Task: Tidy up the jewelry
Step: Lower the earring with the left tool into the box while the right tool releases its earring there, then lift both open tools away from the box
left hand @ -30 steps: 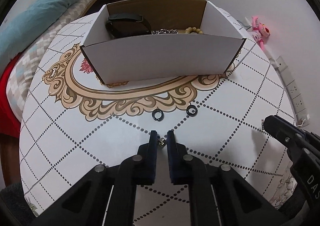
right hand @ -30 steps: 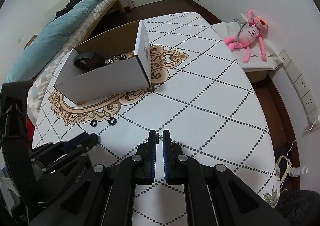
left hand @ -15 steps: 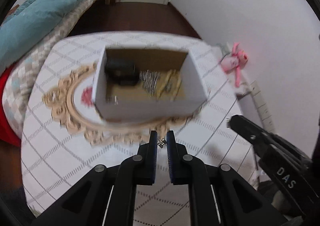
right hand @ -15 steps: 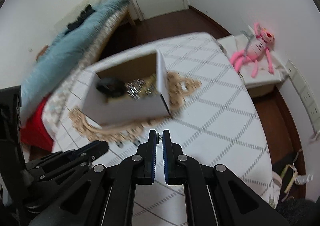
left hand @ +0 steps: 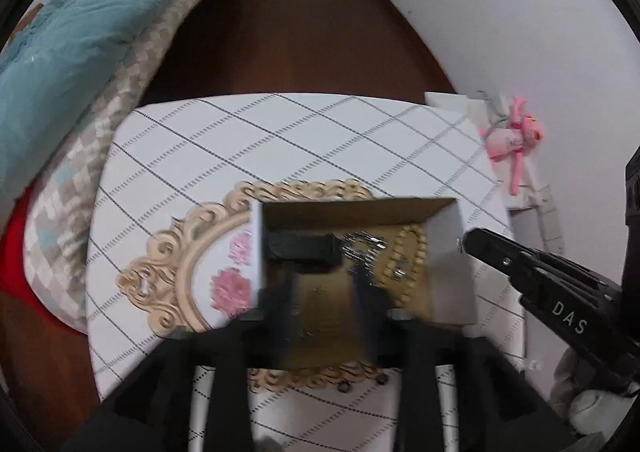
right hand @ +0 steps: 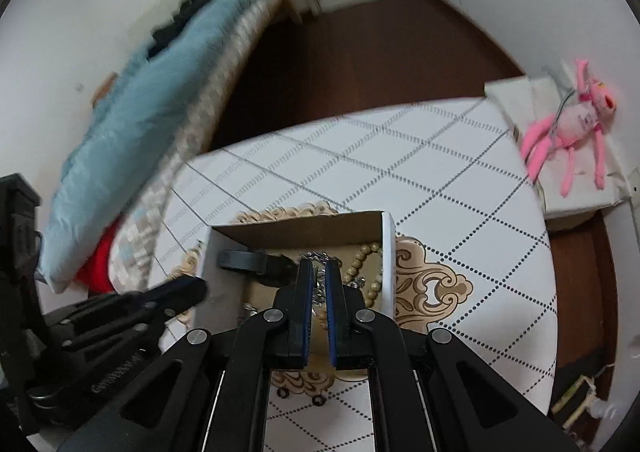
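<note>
Metal bits here are tiny, light, slippery; left tongs (left hand: 326,312) opening over box (left hand: 452,292), nothing visibly between; right tongs (right hand: 319,272) nearly shut, contents unclear.

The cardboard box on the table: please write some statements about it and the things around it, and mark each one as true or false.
1. The cardboard box holds a wooden bead string. True.
2. The box is closed with a lid. False: its top is open and the contents show.
3. Two small dark rings lie on the table outside the box. True.
4. The pink plush toy lies inside the box. False: it lies on a white block beside the table.
5. A black strap lies in the box next to a silver chain. True.
</note>
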The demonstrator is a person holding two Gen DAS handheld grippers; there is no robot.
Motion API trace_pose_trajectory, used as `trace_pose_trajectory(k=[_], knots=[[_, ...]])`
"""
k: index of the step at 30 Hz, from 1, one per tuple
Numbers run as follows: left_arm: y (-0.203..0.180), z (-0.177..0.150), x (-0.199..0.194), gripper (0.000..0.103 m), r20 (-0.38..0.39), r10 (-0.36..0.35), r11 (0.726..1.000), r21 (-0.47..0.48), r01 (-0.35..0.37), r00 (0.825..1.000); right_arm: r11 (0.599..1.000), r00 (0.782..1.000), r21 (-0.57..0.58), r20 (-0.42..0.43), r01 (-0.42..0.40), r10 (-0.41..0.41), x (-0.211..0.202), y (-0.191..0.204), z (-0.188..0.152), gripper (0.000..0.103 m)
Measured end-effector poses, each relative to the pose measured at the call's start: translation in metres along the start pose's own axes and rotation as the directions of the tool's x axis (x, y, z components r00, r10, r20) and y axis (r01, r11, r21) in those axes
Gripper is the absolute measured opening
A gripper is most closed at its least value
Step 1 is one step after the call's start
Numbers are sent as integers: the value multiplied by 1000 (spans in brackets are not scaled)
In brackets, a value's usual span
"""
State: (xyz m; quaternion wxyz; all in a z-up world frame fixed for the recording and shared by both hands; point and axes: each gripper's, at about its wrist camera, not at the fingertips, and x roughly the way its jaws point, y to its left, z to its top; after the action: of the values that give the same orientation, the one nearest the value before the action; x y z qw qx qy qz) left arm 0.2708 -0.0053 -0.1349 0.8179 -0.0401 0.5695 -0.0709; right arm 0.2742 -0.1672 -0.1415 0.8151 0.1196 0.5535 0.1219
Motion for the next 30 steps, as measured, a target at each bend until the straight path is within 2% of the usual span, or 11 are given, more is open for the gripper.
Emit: trace_pose_trajectory(k=[2, 3, 5, 6, 7, 9, 11, 13, 15, 19, 30], knots=[[4, 3, -1, 63, 28, 43, 999, 9, -44, 999, 1000, 999, 3, -23, 25, -24, 8, -4, 6, 8], [5, 4, -2, 63, 32, 57, 998, 9, -58, 998, 999, 999, -1, -24, 35, -35, 10, -5, 6, 10], [10, 6, -1, 64, 36, 78, 997, 1, -79, 996, 999, 998, -8, -15, 54, -54, 9, -7, 7, 23], [11, 5, -1, 68, 39, 87, 996, 0, -87, 995, 998, 998, -9, -9, 56, -56, 7, -8, 7, 34], [13, 4, -1, 71, 47, 94, 996, -3, -94, 994, 998, 998, -12, -4, 67, -67, 6, -8, 8, 39], [13, 3, -3, 86, 65, 106, 994, -4, -106, 992, 993, 994, -32, 17, 113, -112, 1, -7, 6, 45], [13, 1, -3, 97, 75, 125, 992, -3, -125, 989, 985, 986, -51, 29, 167, -166, -2, -5, 5, 62], [14, -2, -4, 102, 91, 139, 990, 0, -139, 986, 969, 972, -76, 42, 233, -231, -5, -1, 2, 91], [14, -7, -5, 102, 107, 155, 988, -2, -155, 982, 955, 960, -102, 45, 279, -275, -6, 2, -3, 100], [16, -17, -5, 102, 112, 171, 985, -3, -172, 979, 926, 938, -149, 36, 346, -345, -1, 7, -18, 102], [18, -36, -34, 102, 152, 144, 989, -37, -140, 978, 938, 942, -108, 106, 328, -318, -37, 15, -39, 103]])
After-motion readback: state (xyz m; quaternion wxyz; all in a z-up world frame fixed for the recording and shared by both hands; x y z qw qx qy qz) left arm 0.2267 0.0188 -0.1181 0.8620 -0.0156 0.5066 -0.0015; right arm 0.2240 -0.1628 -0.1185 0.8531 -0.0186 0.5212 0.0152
